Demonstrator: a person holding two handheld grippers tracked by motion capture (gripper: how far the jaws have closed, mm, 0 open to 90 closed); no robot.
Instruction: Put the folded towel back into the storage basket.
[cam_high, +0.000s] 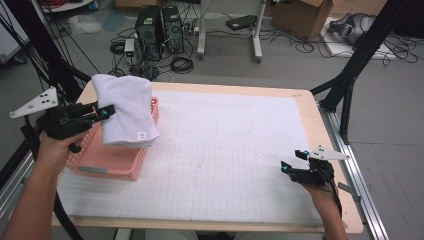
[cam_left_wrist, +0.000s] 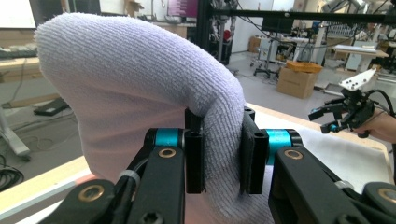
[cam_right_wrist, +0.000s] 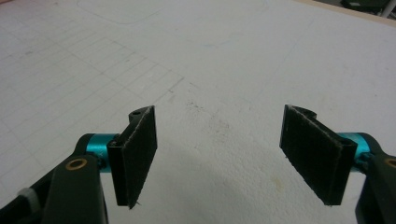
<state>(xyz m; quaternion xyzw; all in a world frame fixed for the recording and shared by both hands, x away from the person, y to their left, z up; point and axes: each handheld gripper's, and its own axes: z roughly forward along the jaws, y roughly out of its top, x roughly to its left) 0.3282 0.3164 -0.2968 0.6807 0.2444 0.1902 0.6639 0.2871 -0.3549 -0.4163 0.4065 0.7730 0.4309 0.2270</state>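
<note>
A folded white towel (cam_high: 126, 107) hangs above the pink basket (cam_high: 112, 162) at the table's left, with my left gripper (cam_high: 107, 112) shut on its left edge. In the left gripper view the towel (cam_left_wrist: 140, 93) bulges up between the two black pads (cam_left_wrist: 194, 161), which pinch a thick fold. My right gripper (cam_high: 292, 161) rests low over the white grid mat (cam_high: 225, 150) near the right front, held by a hand. In the right gripper view its jaws (cam_right_wrist: 219, 158) stand wide open over bare mat with nothing between them.
The pink basket sits at the table's left edge, partly under the towel. The wooden table rim (cam_high: 320, 125) runs along the right side. Computer towers (cam_high: 159, 27), cables and a cardboard box (cam_high: 300, 17) lie on the floor beyond the table.
</note>
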